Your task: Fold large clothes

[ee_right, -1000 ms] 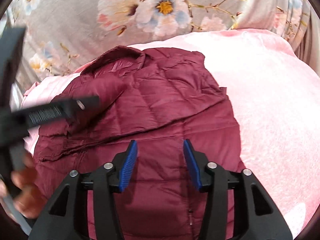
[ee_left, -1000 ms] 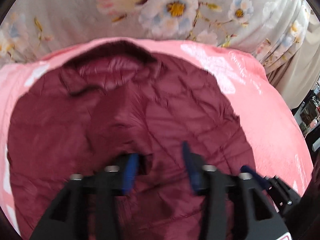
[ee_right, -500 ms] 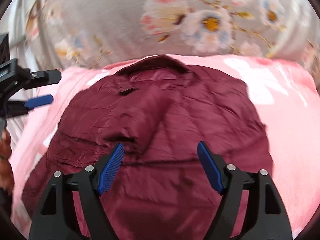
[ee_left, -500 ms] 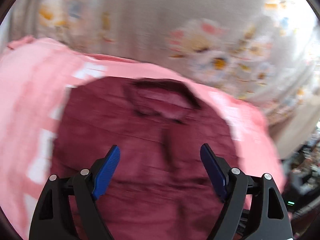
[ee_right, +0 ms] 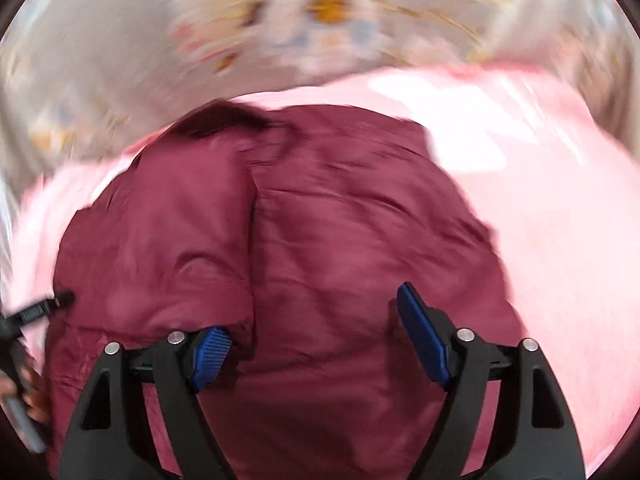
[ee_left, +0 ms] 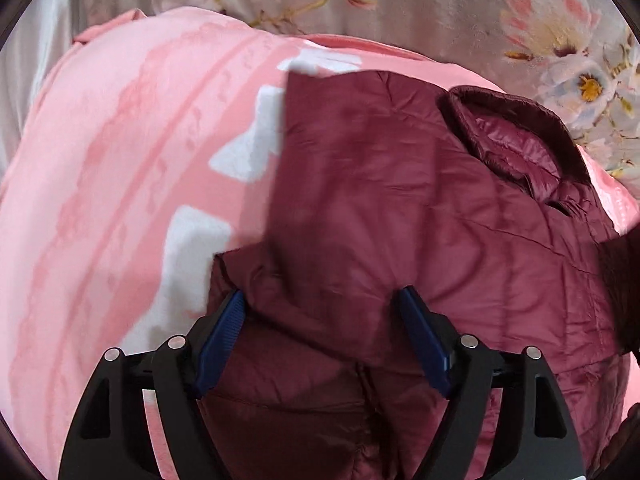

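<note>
A maroon quilted jacket [ee_left: 420, 240] lies on a pink blanket [ee_left: 120, 160], collar [ee_left: 520, 132] at the far right in the left wrist view. One sleeve is folded across its body. My left gripper [ee_left: 320, 340] hangs open over the jacket's left edge, a puffy fold lying between the blue pads [ee_left: 218, 344] without being pinched. In the blurred right wrist view the jacket [ee_right: 320, 220] fills the middle. My right gripper [ee_right: 316, 344] is open just above it, its left pad [ee_right: 210, 354] against a fold. The left gripper's tip [ee_right: 44, 308] shows at that view's left edge.
A grey flowered cloth [ee_left: 520, 20] hangs behind the bed. The pink blanket [ee_right: 560, 220] stretches to the right of the jacket, with white patches [ee_left: 248, 140] to its left. A person's hand [ee_right: 34, 396] shows at the lower left of the right wrist view.
Both grippers' jaws have spread wider. The left gripper has swung left to the jacket's left edge, so the collar now sits at the right. The right wrist view has shifted and blurred.
</note>
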Demonstrator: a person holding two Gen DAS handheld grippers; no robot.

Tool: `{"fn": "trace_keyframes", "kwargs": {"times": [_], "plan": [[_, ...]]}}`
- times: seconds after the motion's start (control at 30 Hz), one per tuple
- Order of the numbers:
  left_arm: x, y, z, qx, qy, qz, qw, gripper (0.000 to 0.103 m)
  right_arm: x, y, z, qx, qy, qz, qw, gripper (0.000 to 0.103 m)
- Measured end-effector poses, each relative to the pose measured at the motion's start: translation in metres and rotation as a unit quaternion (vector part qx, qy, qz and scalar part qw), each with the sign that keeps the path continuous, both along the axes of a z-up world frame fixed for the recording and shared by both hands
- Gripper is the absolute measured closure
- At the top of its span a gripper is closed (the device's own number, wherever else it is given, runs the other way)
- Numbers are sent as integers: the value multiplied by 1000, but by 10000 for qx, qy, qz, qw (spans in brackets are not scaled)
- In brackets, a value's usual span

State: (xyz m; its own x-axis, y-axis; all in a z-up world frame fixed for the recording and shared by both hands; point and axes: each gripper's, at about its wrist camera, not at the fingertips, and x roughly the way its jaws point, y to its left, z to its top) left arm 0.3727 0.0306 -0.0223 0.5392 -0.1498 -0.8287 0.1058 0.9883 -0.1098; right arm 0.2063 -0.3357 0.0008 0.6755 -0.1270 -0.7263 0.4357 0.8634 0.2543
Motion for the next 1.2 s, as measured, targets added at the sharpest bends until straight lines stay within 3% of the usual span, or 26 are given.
{"fn": "trace_keyframes", "kwargs": {"times": [0.13,0.23,0.37,0.47,0.5,0.6,0.63,0.67,0.7,0.73,0.87,1.03,1.2], "plan": [[-1,5,5,-138,64,55,9999,29,-25,-20,4,2,-59,-266,9996,27],[-7,17,15,-938,262,39,9952,29,-26,-25,13,17,-210,-143,9997,27],[-2,28,14,-2054,756,78,9757,29,-7,-27,12,286,-172,50,9994,27],[7,35,8,-2357,940,262,9669,29,10,-16,4,331,-13,201,9992,31],[10,37,7,-2363,916,339,9667,29,17,-14,0,355,60,292,9989,34],[18,42,6,-2364,924,491,9660,36,32,-9,-6,428,202,412,9980,65],[19,44,7,-2335,924,528,9665,55,36,-8,-4,421,211,470,9978,91],[21,45,8,-2261,910,546,9683,67,38,-6,4,440,110,547,9975,97],[22,46,12,-2112,872,530,9721,91,37,-4,11,422,-24,576,9974,98],[21,49,16,-2052,797,501,9742,98,34,-1,24,347,-246,662,9969,99],[10,59,30,-1718,385,519,9830,101,22,10,43,27,-534,792,9954,99],[6,54,10,-1180,507,405,9909,101,29,14,-3,-136,158,835,9963,99],[1,40,-2,-607,273,280,9974,100,30,16,-27,-140,317,893,9954,99]]}}
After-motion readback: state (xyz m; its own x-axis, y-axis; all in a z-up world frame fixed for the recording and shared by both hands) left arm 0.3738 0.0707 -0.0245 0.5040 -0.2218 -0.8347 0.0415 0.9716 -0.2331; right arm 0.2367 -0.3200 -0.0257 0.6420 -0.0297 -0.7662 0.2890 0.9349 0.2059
